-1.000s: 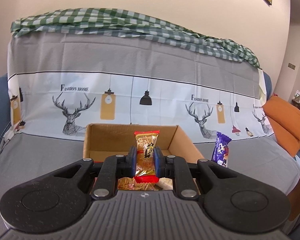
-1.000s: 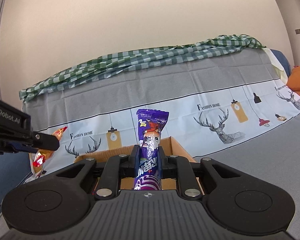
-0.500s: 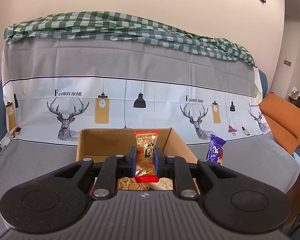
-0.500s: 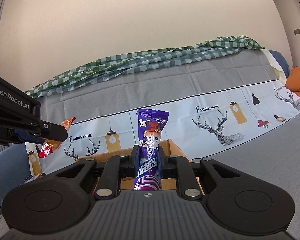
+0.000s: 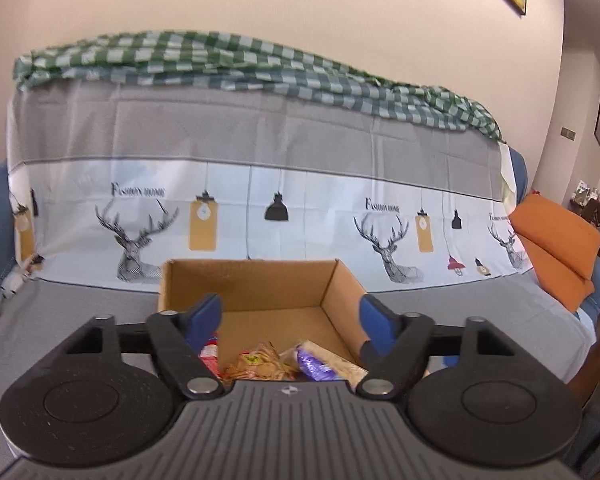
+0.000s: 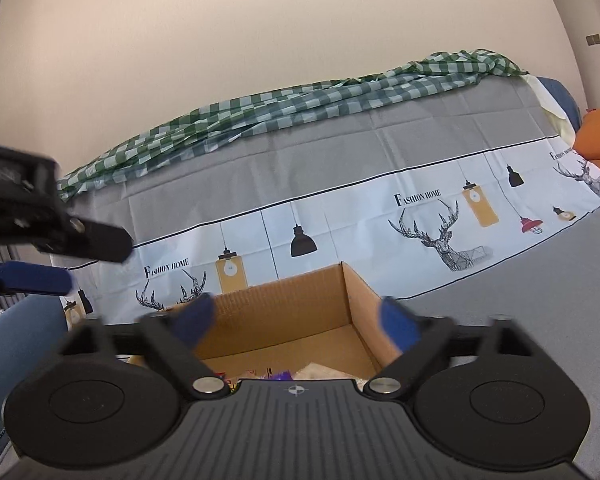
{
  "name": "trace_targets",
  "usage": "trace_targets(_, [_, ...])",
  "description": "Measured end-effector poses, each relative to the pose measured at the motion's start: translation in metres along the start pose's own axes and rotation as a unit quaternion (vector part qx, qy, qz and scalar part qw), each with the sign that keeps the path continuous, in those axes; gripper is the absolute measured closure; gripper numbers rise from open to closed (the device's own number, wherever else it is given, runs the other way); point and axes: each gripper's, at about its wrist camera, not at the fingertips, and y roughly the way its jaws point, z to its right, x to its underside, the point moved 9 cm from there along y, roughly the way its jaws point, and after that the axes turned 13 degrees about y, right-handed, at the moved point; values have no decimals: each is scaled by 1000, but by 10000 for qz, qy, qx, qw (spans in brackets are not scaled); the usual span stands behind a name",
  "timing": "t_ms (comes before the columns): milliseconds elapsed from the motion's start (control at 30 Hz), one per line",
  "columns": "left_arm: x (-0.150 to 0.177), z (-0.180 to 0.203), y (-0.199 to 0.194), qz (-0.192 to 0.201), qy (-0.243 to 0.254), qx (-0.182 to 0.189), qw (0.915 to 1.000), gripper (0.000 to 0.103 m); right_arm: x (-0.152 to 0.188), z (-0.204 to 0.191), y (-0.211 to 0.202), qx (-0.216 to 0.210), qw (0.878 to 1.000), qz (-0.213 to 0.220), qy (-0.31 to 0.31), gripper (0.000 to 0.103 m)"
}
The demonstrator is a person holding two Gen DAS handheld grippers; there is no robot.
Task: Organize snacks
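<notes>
Left tool (image 5: 290, 322) and right tool (image 6: 296, 322) both opening, jaws apart, nothing between them, over the cardboard box (image 5: 256, 284).

Snack packets (image 5: 260, 364) lie on the box floor near its front. They look light, crinkly and slippery; likely best pinched across a flat middle, gently, as the contents may crush.

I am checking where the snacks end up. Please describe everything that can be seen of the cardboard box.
The cardboard box is plain brown corrugated board, open at the top, with upright walls and no flaps showing. It sits on the grey cover of the sofa, its far wall near the deer-print backrest. Inside, at the near end, lie several wrapped snacks, among them a purple packet and an orange-yellow packet; the far floor is bare. No tongs touch it.
</notes>
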Motion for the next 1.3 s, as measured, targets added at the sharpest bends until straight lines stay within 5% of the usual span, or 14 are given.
trace_targets(167, [7, 4, -30, 317, 316, -48, 9990, 8, 1, -1, -5, 92, 9999, -146, -16, 1])
trace_targets(367, [28, 0, -51, 207, 351, -163, 9990, 0, -19, 2, -22, 344, 9993, -114, 29, 1])
trace_targets(567, [63, -9, -46, -216, 277, 241, 9991, 0, -28, 7, -41, 548, 9973, -474, -146, 0])
trace_targets(733, [99, -1, -35, -398, 325, 402, 9979, 0, 1, 7, -49, 542, 9920, -1092, -334, 0])
trace_targets(1300, [142, -32, 5, -1376, -399, 101, 9896, 0, 37, -8, -30, 729, 9792, -1612, -995, 0])
